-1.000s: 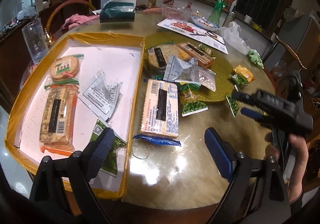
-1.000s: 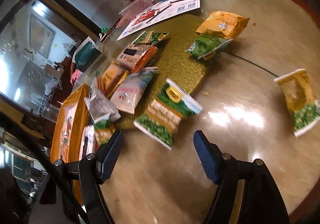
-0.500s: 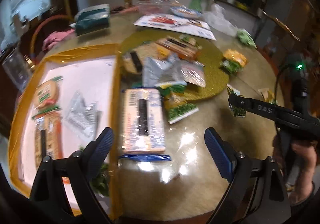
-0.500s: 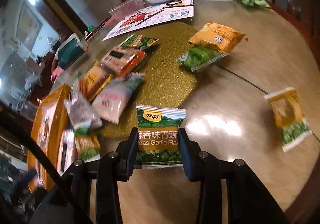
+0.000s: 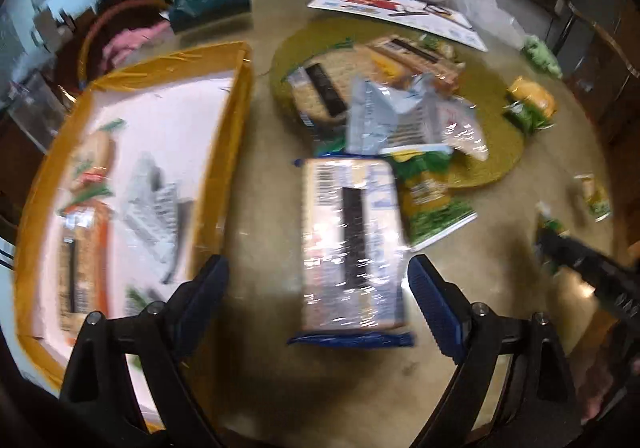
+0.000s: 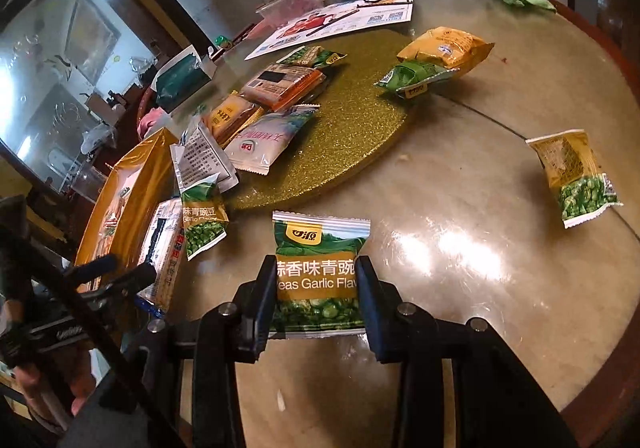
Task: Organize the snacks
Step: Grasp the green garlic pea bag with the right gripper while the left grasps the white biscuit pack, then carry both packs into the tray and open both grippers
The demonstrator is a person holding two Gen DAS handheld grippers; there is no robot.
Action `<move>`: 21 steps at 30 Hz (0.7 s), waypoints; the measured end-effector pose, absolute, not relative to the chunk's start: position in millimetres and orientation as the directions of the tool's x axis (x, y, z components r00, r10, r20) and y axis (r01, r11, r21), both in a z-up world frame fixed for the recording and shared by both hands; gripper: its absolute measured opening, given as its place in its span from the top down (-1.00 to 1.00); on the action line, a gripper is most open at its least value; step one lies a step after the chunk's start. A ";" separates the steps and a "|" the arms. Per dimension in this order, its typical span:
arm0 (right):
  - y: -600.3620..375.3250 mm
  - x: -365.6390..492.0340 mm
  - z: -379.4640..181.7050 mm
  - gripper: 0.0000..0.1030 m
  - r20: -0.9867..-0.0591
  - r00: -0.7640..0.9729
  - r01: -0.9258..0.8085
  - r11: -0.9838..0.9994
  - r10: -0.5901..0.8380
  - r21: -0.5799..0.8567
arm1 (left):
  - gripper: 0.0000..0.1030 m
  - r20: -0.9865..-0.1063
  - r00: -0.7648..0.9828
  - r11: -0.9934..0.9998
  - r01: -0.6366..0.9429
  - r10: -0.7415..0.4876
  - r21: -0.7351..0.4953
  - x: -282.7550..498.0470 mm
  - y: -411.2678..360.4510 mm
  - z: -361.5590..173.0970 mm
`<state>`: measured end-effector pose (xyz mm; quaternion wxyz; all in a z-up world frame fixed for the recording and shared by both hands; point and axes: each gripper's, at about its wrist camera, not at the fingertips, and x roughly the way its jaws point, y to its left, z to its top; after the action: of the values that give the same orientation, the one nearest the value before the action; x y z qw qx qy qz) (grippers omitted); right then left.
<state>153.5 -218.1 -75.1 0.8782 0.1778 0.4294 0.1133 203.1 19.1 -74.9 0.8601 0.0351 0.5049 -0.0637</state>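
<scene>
Right gripper [image 6: 316,308] fingers clamped on both side edges of a green garlic-pea packet [image 6: 318,268], having just closed in on it; whether the packet's bottom edge rests on the table [image 6: 480,288] or is just off it, can't tell. Left gripper [image 5: 318,302] fingers wide apart, straddling a clear-wrapped cracker pack [image 5: 352,248] lying flat on the table — pads not touching it. Just left of that pack, a yellow-rimmed tray [image 5: 236,136] with a white floor holds a round cracker pack, a long orange-edged pack and a silver sachet, all blurred. Beyond, a gold glitter mat [image 6: 344,136] carries a heap of packets: silver sachet, white pouch, orange cracker packs. Loose pea packets lie on the table — one [image 6: 574,178] well off to the right, a yellow-and-green pair [image 6: 436,60] at the mat's far edge.
</scene>
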 end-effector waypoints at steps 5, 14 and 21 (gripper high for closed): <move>-213.4 153.5 -74.4 0.27 -0.723 0.607 -0.057 0.925 0.330 0.375 | -0.17 -0.897 0.441 0.980 0.168 0.023 0.108 208.9 -4.0 -92.7; -199.4 140.2 -73.6 0.29 -0.727 0.627 -0.075 0.951 0.280 0.301 | -0.09 -0.858 0.510 0.987 0.160 -0.054 0.033 161.9 12.3 -90.0; -182.3 129.0 -55.3 0.31 -0.667 0.670 -0.119 0.935 0.325 0.335 | -0.09 -0.823 0.521 0.974 0.143 -0.225 -0.176 135.7 42.6 -55.2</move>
<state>129.0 -182.3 -55.2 0.9041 0.1327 0.3871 0.1228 135.7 42.6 -55.2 0.8711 -0.0432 0.4777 -0.1056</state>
